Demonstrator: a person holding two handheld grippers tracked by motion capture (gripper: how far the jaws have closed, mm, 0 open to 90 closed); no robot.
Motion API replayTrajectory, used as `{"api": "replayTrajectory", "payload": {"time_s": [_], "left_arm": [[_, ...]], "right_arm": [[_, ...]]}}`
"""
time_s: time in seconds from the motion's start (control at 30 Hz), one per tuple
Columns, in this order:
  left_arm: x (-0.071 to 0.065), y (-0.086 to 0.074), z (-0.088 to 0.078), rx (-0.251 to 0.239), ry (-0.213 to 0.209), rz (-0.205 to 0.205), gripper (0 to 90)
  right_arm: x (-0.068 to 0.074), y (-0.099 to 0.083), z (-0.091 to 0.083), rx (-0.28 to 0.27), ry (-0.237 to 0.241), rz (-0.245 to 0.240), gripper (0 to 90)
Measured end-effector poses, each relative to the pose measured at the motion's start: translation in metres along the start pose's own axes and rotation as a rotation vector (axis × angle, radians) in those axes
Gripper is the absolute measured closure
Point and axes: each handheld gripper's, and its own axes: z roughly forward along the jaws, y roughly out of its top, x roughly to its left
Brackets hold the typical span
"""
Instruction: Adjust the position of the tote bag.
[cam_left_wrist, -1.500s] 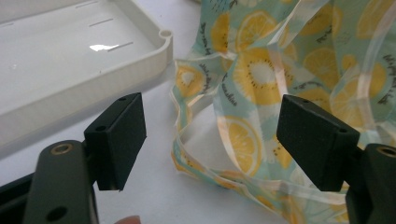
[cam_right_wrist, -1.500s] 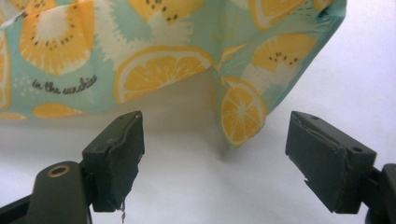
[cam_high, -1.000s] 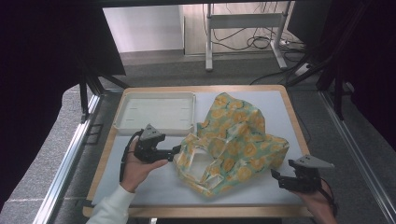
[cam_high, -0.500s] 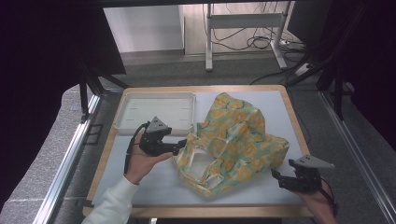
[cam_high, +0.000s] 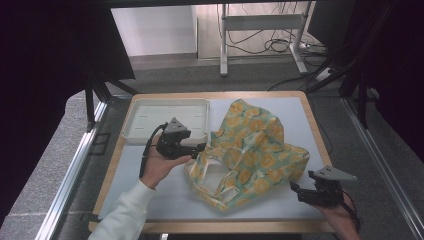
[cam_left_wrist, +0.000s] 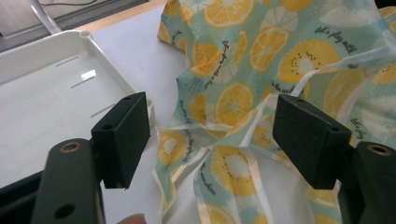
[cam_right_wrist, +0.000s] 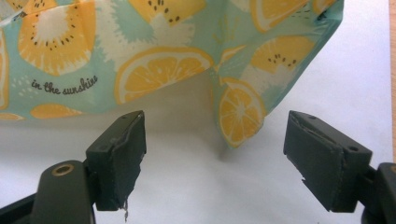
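Apron (cam_high: 250, 150) crumpled on table (cam_high: 150, 200); left gripper (cam_high: 199, 148) jaws wide, just been narrowing at hem, nothing clamped; right gripper (cam_high: 296, 191) wide, empty, poised by corner for spreading

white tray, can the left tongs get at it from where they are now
Probably yes: the left tongs stand open just beside the white tray, with nothing between them; the fruit-print cloth lies on the other side.

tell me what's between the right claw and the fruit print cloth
Nothing: in the right gripper view, bare white table lies between the open right claw and the hanging corner of the cloth just ahead.
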Motion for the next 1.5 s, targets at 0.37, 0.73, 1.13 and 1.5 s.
{"api": "replayTrajectory", "payload": {"time_s": [0.37, 0.73, 1.13, 1.5], "left_arm": [[-0.003, 0.017, 0.02, 0.011, 0.001, 0.015, 25.7], [-0.003, 0.028, 0.033, 0.019, -0.016, 0.028, 24.4], [-0.004, 0.046, 0.052, 0.03, -0.027, 0.04, 23.2], [-0.002, 0.059, 0.07, 0.046, -0.027, 0.049, 22.5]], "right_arm": [[0.0, -0.001, 0.0, 0.003, -0.008, -0.01, 21.5], [0.0, -0.001, 0.001, 0.008, -0.013, -0.02, 21.5], [0.001, -0.002, 0.002, 0.012, -0.016, -0.025, 21.5], [0.001, -0.002, 0.004, 0.02, -0.024, -0.034, 21.6]]}}
